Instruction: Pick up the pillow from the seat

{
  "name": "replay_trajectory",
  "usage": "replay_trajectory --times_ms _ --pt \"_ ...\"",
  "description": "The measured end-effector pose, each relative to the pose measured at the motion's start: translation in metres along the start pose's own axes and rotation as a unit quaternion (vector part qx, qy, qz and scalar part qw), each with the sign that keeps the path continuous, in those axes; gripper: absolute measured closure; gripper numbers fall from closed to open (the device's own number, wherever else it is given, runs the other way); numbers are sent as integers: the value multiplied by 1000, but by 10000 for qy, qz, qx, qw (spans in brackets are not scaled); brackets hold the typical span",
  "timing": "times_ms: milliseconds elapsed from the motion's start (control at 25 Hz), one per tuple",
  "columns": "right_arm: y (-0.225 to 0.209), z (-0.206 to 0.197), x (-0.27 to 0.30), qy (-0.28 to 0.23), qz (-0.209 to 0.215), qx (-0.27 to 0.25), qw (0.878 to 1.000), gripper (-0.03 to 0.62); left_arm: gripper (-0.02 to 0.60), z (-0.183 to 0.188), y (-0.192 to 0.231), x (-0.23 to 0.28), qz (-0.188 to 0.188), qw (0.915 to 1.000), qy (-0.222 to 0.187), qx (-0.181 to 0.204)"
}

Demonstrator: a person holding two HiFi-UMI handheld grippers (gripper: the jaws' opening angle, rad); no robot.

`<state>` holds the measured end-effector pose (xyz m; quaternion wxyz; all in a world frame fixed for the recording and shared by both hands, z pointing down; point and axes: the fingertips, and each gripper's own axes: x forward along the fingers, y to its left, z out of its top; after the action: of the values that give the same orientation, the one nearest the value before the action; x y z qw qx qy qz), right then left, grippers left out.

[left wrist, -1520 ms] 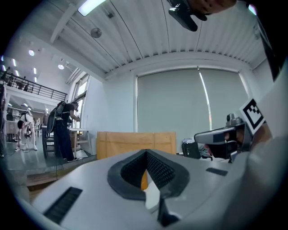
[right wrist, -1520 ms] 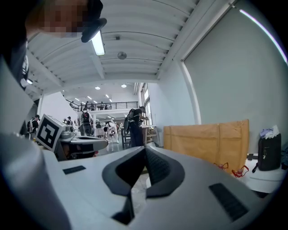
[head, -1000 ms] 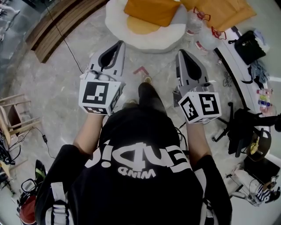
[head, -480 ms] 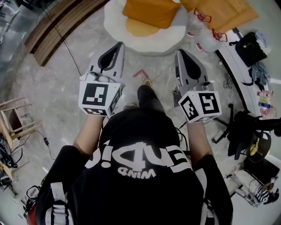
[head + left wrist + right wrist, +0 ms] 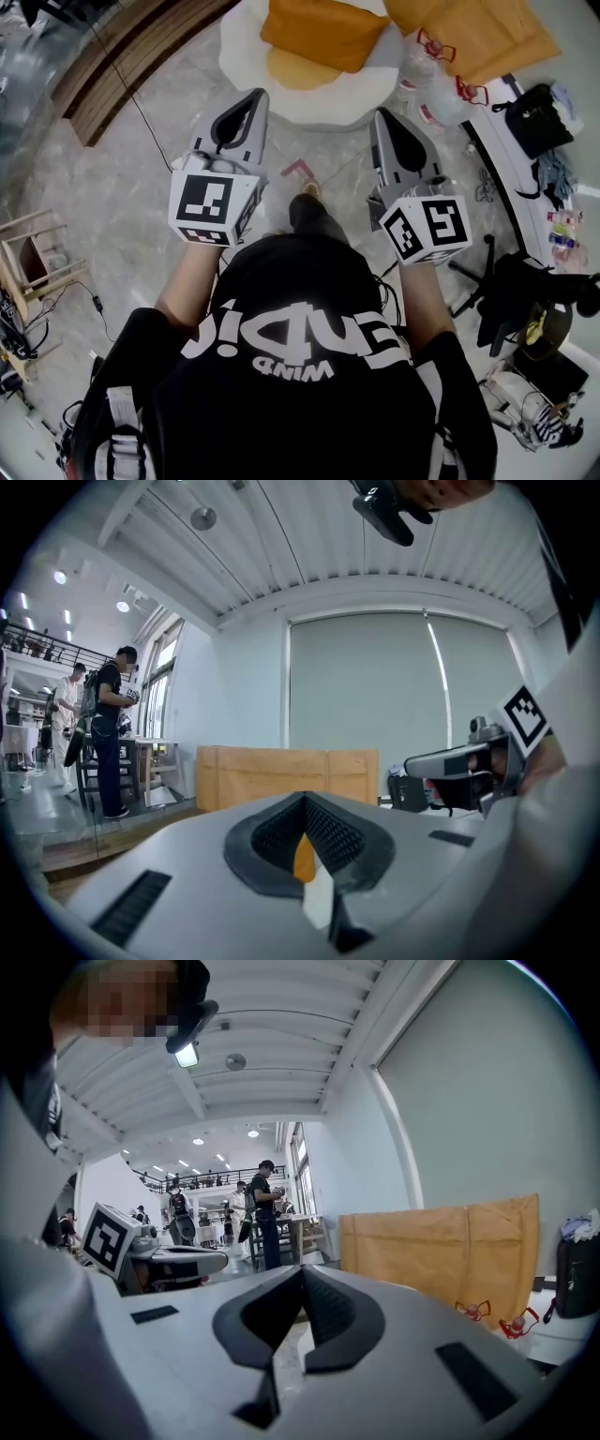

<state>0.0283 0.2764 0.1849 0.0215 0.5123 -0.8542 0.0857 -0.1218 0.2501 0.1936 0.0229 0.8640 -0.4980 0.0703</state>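
An orange pillow lies on a round white seat at the top of the head view, with a lighter orange cushion under it. My left gripper points at the seat's near left rim, jaws shut and empty. To the right, my right gripper is also shut and empty, just short of the seat's right rim. In the left gripper view a sliver of the orange pillow shows past the shut left gripper. The right gripper looks level across the room.
Wooden steps run along the top left. Brown cardboard and clear plastic bags sit right of the seat. A white table with a black bag, a black office chair and a wooden stool flank me. People stand far off.
I have walked toward the seat: seat and pillow have come nearer to both gripper tips. Both grippers stay shut and side by side.
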Motion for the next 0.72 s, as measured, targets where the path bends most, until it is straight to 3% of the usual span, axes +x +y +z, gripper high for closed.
replay_trajectory --times_ms 720 --pt "-101 17 64 -47 276 84 9996 572 574 26 3 110 389 9992 27 -89"
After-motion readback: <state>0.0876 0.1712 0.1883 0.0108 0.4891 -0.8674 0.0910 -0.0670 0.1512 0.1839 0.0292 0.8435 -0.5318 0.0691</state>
